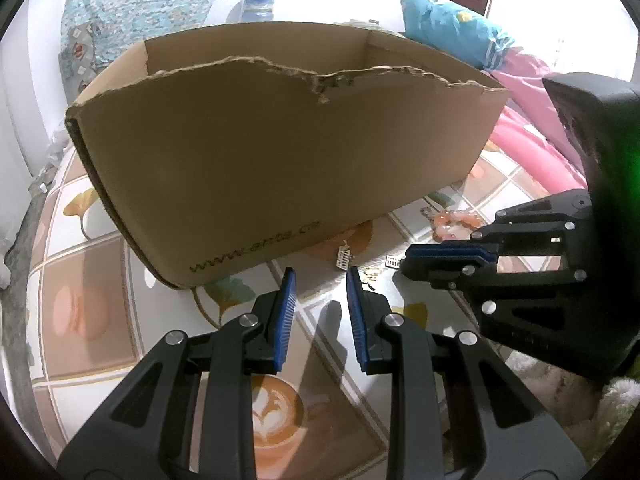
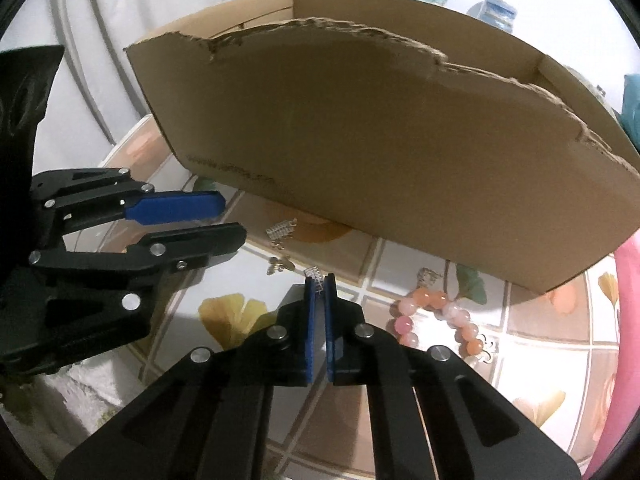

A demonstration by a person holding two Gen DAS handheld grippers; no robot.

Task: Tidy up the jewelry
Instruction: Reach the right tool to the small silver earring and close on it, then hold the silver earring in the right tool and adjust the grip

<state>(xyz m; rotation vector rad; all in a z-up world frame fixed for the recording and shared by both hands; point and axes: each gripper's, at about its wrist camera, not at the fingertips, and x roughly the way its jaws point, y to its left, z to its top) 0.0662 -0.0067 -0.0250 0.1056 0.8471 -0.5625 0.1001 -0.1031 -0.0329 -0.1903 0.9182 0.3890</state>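
A torn-edged cardboard box point(image 1: 280, 152) stands on the patterned table; it fills the back of the right wrist view point(image 2: 400, 152) too. My left gripper point(image 1: 320, 280) is open and empty, just in front of the box. My right gripper point(image 2: 320, 284) is shut on a small silver earring point(image 2: 314, 274), whose end sticks out past the tips; in the left wrist view point(image 1: 404, 262) it comes in from the right. Another silver earring point(image 1: 344, 258) and small gold pieces point(image 2: 280, 266) lie on the table by the box. A pink-orange bead bracelet point(image 2: 436, 312) lies to the right.
The table top point(image 1: 100, 312) has a tile pattern with leaves and a coffee cup print. Pink cloth point(image 1: 532, 144) and a blue pillow point(image 1: 444, 24) lie behind the box at right. White fluffy fabric point(image 2: 92, 384) is at the near table edge.
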